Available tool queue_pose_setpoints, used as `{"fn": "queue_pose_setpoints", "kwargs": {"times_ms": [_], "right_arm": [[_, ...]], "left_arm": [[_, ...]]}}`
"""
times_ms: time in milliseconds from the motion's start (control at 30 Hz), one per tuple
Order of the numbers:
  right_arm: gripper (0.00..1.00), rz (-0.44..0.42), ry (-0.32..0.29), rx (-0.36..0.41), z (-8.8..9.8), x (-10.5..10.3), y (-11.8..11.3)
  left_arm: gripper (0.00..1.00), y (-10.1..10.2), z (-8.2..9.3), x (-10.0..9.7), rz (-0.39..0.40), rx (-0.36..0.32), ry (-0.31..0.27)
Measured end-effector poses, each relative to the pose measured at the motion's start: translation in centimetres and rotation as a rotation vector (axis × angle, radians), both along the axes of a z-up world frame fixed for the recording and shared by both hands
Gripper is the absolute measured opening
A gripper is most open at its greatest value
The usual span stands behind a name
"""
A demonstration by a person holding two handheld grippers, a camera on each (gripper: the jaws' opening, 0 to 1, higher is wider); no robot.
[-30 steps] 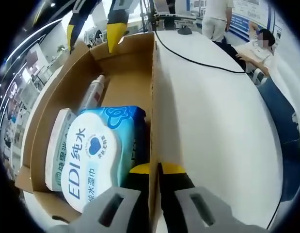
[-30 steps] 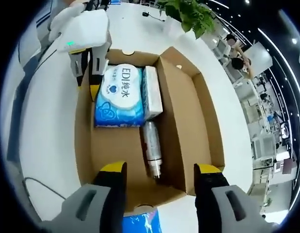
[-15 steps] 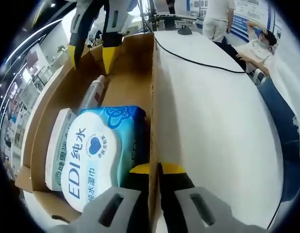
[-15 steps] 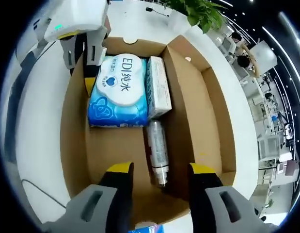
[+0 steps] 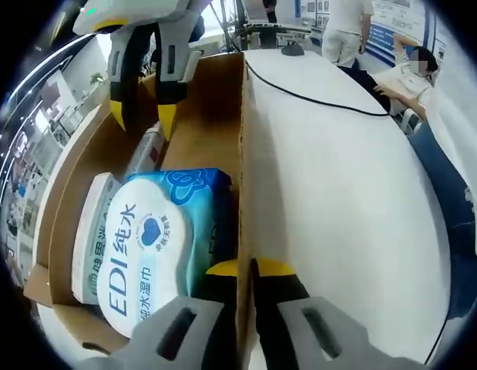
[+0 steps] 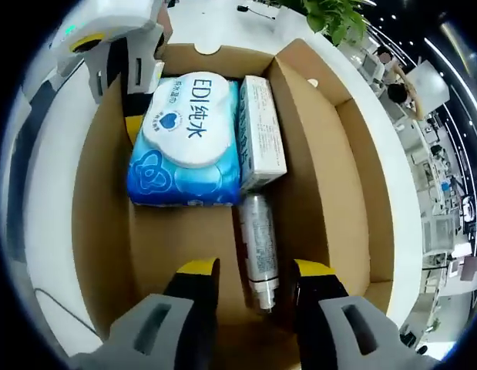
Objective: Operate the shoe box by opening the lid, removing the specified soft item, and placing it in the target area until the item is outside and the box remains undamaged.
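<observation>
An open cardboard shoe box [image 5: 242, 154] [image 6: 107, 193] lies on a white table [image 5: 338, 223]. Inside are a blue-and-white wet wipes pack [image 5: 157, 239] [image 6: 188, 139], a flat white carton [image 5: 88, 239] [image 6: 261, 131] beside it, and a slim silver bottle [image 5: 149, 150] [image 6: 260, 239]. My left gripper [image 5: 242, 268] [image 6: 122, 92] is shut on the box's side wall, next to the wipes pack. Over the bottle's end, low inside the box, my right gripper [image 6: 255, 270] [image 5: 143, 123] is open, one jaw on each side. I cannot tell whether it touches the bottle.
A black cable [image 5: 315, 96] runs across the table beside the box. People [image 5: 411, 65] sit and stand past the table's far edge. A green plant [image 6: 338, 11] stands beyond the box. The box's outer flap [image 6: 361, 177] stands open on the right.
My right gripper has come down into the box toward the bottle, and its jaws now straddle the bottle's end. My left gripper has kept its hold on the wall.
</observation>
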State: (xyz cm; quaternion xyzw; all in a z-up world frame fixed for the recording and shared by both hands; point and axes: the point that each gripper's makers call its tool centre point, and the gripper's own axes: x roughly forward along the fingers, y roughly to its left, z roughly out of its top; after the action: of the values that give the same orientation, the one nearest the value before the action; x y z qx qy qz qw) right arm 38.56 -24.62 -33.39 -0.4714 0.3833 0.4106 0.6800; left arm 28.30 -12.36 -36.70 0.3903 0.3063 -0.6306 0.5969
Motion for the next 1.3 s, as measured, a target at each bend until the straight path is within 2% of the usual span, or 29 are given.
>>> {"fn": "queue_pose_setpoints", "kwargs": {"times_ms": [267, 733, 1167, 1300], "right_arm": [[0.32, 0.014, 0.006, -0.018, -0.9, 0.2, 0.3], [0.28, -0.016, 0.008, -0.058, -2.1, 0.4, 0.3], [0.20, -0.042, 0.024, -0.060, -1.9, 0.6, -0.1], [0.20, -0.056, 0.038, -0.057, -1.3, -0.4, 0.3]], "left_arm": [[0.01, 0.0, 0.0, 0.0, 0.000, -0.001, 0.002], [0.01, -0.1, 0.0, 0.0, -0.003, -0.002, 0.000], [0.01, -0.1, 0.1, 0.1, -0.004, -0.002, 0.002], [0.01, -0.2, 0.1, 0.1, -0.004, -0.003, 0.001]]}}
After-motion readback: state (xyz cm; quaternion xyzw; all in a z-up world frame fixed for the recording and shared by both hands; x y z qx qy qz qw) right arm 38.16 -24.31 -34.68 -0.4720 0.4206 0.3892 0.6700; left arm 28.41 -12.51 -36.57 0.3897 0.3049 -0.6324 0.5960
